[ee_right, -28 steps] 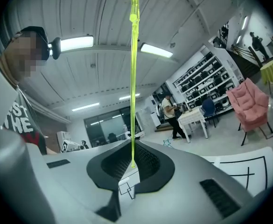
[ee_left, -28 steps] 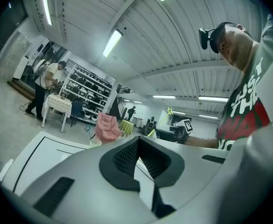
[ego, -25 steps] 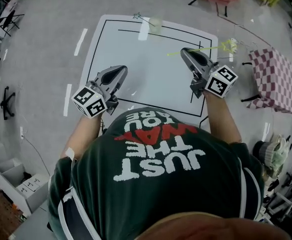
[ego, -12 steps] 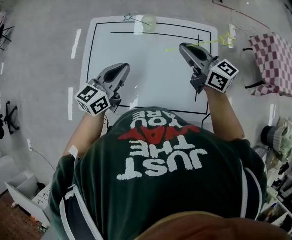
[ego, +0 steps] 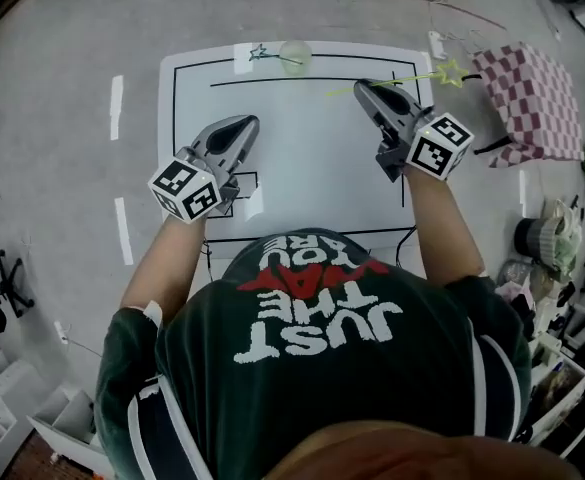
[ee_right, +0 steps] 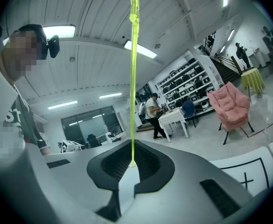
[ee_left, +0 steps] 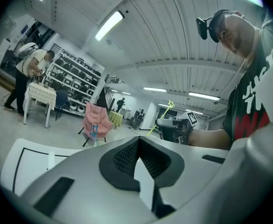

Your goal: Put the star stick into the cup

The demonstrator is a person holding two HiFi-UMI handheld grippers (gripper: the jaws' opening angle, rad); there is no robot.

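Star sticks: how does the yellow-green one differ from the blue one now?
The yellow-green star stick is clamped in the right gripper; the blue star stick is ungripped and leans from the cup. The yellow-green one reaches past the right edge of the table; the blue one sits at its far edge. Both end in a star.

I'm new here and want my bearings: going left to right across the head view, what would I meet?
Left hand-held gripper → cup → right hand-held gripper, holding the yellow star stick → table with checkered cloth.
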